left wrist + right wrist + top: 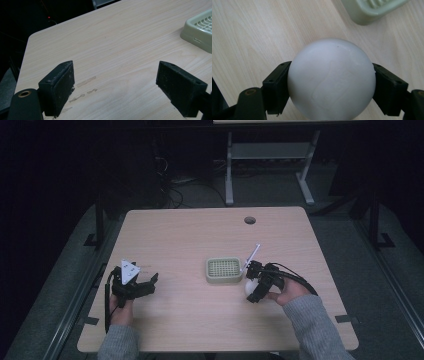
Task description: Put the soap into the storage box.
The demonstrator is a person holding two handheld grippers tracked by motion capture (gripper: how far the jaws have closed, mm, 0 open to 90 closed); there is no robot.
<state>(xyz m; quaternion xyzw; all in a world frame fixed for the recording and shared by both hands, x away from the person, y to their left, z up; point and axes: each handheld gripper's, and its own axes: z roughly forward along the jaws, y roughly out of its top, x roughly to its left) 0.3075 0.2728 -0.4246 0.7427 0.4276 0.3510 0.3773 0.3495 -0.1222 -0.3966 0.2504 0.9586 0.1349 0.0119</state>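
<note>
In the high view I have the right gripper (pixel 251 281) at the lower right of centre, just beside the right edge of the pale green tray (pixel 224 270), and it is clamped on a white rounded object (pixel 249 286) that shows as a small pale patch under its black body. The right gripper view makes the hold plain: the white rounded object (pixel 331 79) takes up the middle and lower part of the frame, smooth and slightly glossy, with one black jaw pressed against its left side and the other against its right, and wood grain visible around it. I cannot tell from these frames whether the object rests on the table (pixel 200 240) or is lifted a little off it. The pale green tray (pixel 372 10) sits at the upper right of that frame, apart from the object. My left gripper (pixel 150 284) lies at the lower left of the high view, held in the person's left hand (pixel 121 312), well apart from the tray. In the left gripper view its jaws stand wide apart with nothing between them, bare table (pixel 112 50) below, and a corner of the pale green tray (pixel 198 31) at the right edge of the frame. A thin white stick (pixel 251 256) rises at a slant just beside the tray's right edge.
</note>
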